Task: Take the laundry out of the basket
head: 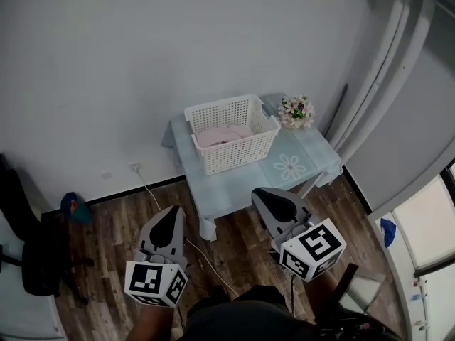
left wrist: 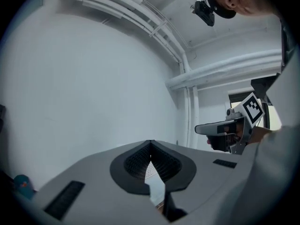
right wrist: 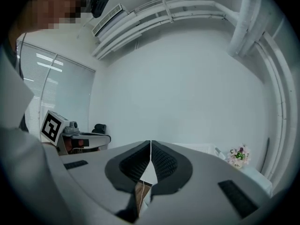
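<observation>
A white slatted laundry basket point(head: 234, 133) stands on a small table point(head: 227, 183) covered in a pale blue cloth, against the far wall. Pink laundry point(head: 220, 135) lies folded inside it. My left gripper point(head: 173, 213) is held low over the wooden floor, well short of the table, shut with nothing between its jaws. My right gripper point(head: 260, 193) hovers at the table's front edge, also shut and empty. In the left gripper view the left gripper point(left wrist: 150, 145) shows its tips meeting; in the right gripper view the right gripper point(right wrist: 150, 143) shows the same, with the basket rim point(right wrist: 199, 147) far off.
A small pot of flowers point(head: 296, 112) sits on the table's back right corner. A white cable point(head: 153, 194) runs from a wall socket across the floor. A black chair point(head: 32, 240) stands at left, a blue object point(head: 73, 207) by the skirting, pipes point(head: 384, 62) at right.
</observation>
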The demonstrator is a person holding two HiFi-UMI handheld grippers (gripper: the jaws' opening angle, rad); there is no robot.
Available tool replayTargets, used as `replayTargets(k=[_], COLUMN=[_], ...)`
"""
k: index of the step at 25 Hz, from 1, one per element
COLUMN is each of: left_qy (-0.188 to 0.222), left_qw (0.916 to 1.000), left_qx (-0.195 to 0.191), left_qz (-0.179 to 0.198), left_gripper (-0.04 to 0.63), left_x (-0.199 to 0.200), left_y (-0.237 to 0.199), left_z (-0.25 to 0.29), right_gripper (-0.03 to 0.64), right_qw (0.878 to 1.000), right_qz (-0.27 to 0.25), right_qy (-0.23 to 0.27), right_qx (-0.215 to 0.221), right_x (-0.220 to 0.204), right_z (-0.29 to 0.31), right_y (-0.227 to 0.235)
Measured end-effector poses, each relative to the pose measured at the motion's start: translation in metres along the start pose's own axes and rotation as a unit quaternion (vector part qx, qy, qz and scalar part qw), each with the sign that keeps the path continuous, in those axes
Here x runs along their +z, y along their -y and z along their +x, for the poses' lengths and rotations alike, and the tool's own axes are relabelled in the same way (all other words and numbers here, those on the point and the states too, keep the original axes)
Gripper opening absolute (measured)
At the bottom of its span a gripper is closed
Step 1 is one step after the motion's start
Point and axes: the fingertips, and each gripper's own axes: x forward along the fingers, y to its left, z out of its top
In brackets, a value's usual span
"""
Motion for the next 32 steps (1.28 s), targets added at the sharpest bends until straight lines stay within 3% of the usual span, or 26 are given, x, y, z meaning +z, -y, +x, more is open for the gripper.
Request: replayTargets(k=[10, 15, 24, 32], left_qy=[-0.015, -0.020, -0.024, -0.033], left_qw=[0.9998, 0.9989, 0.9974, 0.9952], left_qx=[0.009, 0.043, 0.062, 0.087], left_qz=[0.003, 0.004, 0.028, 0.031], left_gripper=[0.009, 0.009, 0.009, 0.009], left_x=[-0.003, -0.002, 0.019, 0.026], left_y=[-0.029, -0.051, -0.063, -0.070], left_z=[0.058, 0.104, 0.212, 0.270], right_gripper=[0.017, 0.017, 0.018, 0.035], right_qw=[1.000, 1.000, 0.998, 0.993], right_qz=[0.003, 0.008, 0.008, -0.005], right_qy=[0.006, 0.014, 0.028, 0.019], right_qx=[-0.006, 0.022, 0.063, 0.118], right_x=[0.002, 0.002, 0.022, 0.027], right_z=[0.052, 0.095, 0.162, 0.210], right_y=[0.051, 0.090, 0.182, 0.236])
